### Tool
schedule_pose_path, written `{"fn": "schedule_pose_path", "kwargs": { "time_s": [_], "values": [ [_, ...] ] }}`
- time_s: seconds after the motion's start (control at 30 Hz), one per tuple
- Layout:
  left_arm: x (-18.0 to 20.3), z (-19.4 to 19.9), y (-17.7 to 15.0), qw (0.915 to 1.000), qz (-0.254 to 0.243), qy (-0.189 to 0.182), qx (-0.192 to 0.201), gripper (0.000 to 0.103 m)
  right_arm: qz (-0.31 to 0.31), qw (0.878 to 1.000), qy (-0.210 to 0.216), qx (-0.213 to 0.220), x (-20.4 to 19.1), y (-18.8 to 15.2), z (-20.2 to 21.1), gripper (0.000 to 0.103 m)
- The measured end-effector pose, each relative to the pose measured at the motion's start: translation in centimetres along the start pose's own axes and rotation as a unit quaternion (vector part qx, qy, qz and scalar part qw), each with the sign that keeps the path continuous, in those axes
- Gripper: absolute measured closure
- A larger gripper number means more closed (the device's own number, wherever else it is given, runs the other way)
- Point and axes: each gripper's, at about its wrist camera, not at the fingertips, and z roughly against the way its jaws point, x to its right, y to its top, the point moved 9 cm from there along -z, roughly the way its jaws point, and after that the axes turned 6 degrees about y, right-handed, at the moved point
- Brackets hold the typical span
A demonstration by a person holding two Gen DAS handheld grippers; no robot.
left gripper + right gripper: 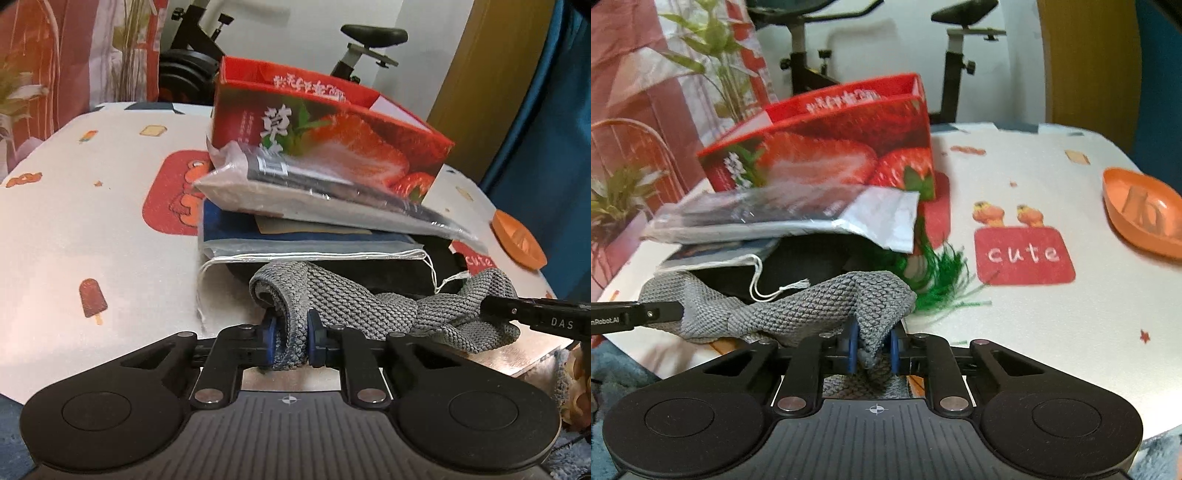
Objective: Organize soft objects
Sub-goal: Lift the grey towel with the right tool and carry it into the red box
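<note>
Pinched between blue pads, a grey knitted cloth point(369, 306) is gripped at both ends on a cartoon-print tablecloth point(74, 221): the left gripper point(290, 341) has its jaws drawn narrow on the cloth's rolled left end, and the right gripper point(871, 350) has its jaws equally narrow on a bunched fold at the cloth's right end. The cloth lies at the near edge of the table, sagging between the two tools.

In the left wrist view, the right tool's black finger enters from the right edge, lettered "DAS". In the right wrist view, the left tool's finger enters from the left, lettered "nRobot.AI".

Behind the cloth, left to right, a white drawstring point(439, 280) trails from a flat pouch, a dark blue packet point(295, 232) lies on it, and a clear plastic packet point(314, 188) rests on top, leaning against a red strawberry box point(351, 140) printed with Chinese characters too blurred to read. Green feathery strands point(942, 273) poke out just beside the cloth's right end. Further right, a red square on the tablecloth reads "cute" point(1023, 254), and an orange dish point(1145, 214) sits near the table's far right edge. An exercise bike point(369, 40) stands beyond the table.
</note>
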Motion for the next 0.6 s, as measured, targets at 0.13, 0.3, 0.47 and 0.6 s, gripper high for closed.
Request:
{"fn": "schedule_pose_path", "kwargs": {
  "time_s": [0.13, 0.3, 0.47, 0.6],
  "values": [
    [0.1, 0.9, 0.2, 0.9999, 0.003, -0.015, 0.002, 0.086, -0.004, 1.0, 0.011, 0.018, -0.3, 0.8, 1.2, 0.088],
    [0.5, 1.9, 0.5, 0.9995, 0.007, -0.031, 0.008, 0.086, -0.005, 0.999, 0.016, 0.046, -0.6, 1.9, 3.1, 0.088],
    [0.2, 3.3, 1.1, 0.9987, 0.018, -0.034, 0.035, 0.086, 0.003, 0.998, 0.017, 0.056, -1.0, 2.2, 3.9, 0.088],
    [0.6, 5.1, 3.0, 0.9958, 0.0, -0.037, 0.084, 0.086, 0.016, 0.997, 0.022, 0.074, -1.5, 3.4, 4.9, 0.088]
  ]
}}
